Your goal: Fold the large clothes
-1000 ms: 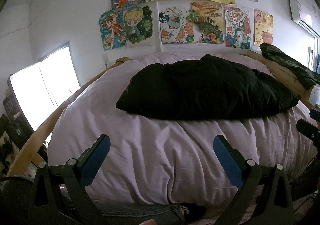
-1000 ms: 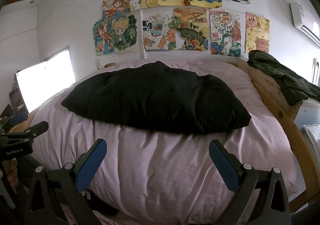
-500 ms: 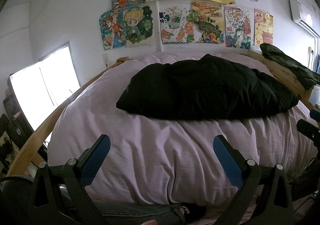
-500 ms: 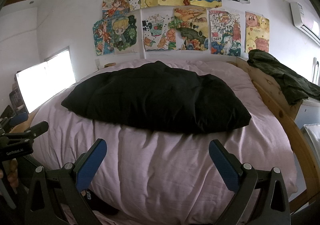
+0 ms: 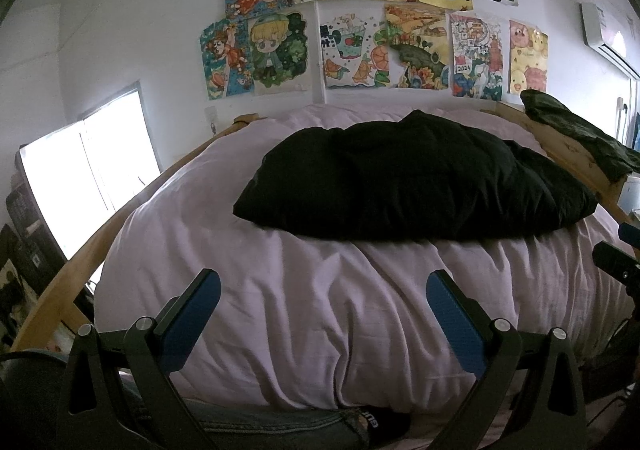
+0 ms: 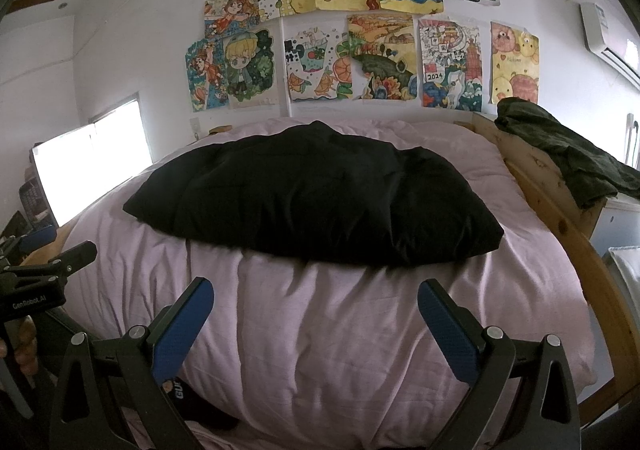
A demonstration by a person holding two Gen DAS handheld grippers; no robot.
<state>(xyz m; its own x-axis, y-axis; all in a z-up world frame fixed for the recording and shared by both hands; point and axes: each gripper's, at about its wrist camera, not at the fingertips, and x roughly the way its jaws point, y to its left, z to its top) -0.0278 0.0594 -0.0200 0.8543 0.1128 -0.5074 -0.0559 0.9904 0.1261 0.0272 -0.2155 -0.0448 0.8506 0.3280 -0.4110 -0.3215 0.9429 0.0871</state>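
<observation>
You hold both grippers low at the near end of the bed (image 5: 60,298), and both look along it toward the wall. The left gripper (image 5: 322,308) has its blue-padded fingers (image 5: 192,324) wide apart, and nothing is between them; under them you see only the wrinkled pale pink duvet (image 5: 320,298). The right gripper (image 6: 316,308) is the same: its fingers (image 6: 448,326) stand wide apart and hold nothing. The black garment (image 5: 412,182) lies spread on the duvet in the middle of the bed, well beyond the fingertips of both grippers, and neither gripper touches it. In the right wrist view its near edge (image 6: 320,254) runs across the bed, and its right corner is near the wooden side rail (image 6: 552,186). A dark green piece of clothing (image 6: 568,154) hangs over the top of this rail at the far right. Many coloured drawings (image 5: 360,18) are fixed on the white wall behind the bed, and a bright window (image 5: 84,178) is at the left. In the right wrist view your left gripper shows at the left edge, with a hand (image 6: 24,346) on it.
</observation>
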